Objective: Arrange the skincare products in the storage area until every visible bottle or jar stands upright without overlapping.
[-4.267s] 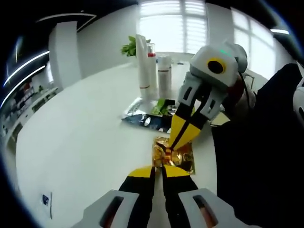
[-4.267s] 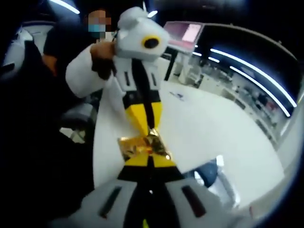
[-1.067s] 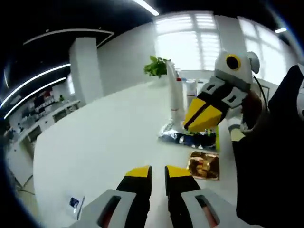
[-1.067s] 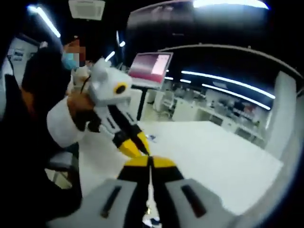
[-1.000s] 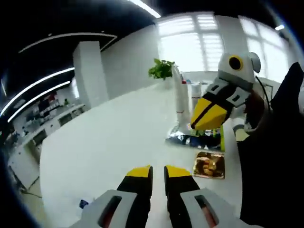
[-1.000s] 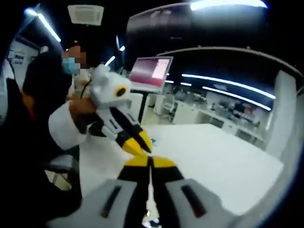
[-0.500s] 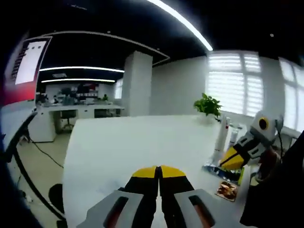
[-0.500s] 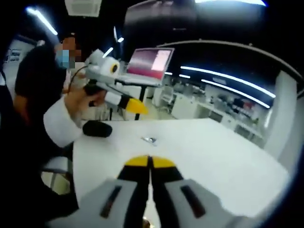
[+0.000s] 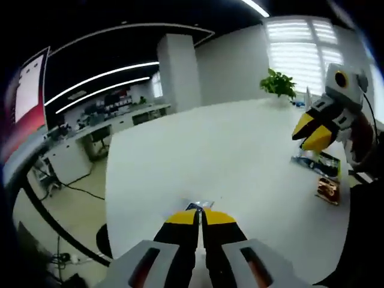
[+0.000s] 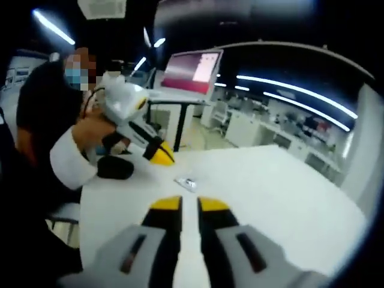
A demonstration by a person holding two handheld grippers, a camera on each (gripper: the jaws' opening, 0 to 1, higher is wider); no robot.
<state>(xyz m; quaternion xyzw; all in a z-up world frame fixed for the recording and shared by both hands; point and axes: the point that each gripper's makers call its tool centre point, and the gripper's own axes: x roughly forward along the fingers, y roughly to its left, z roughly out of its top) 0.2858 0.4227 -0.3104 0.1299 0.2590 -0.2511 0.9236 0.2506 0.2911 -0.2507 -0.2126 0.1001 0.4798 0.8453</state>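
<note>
**Left tool reaches for the stray sachet at the near edge**

The left hand-held gripper (image 9: 199, 217), jaws together, hovers over a small sachet (image 9: 199, 206) on the white tabletop (image 9: 228, 150). It should open first, then pinch the packet's edge. The right hand-held gripper (image 10: 189, 207), jaws slightly apart, holds nothing. The skincare packets (image 9: 321, 174) lie flat far right; their contents cannot be told.

Wide bare table (image 9: 198, 150) — sachets (image 9: 321, 174) edge-side.
</note>
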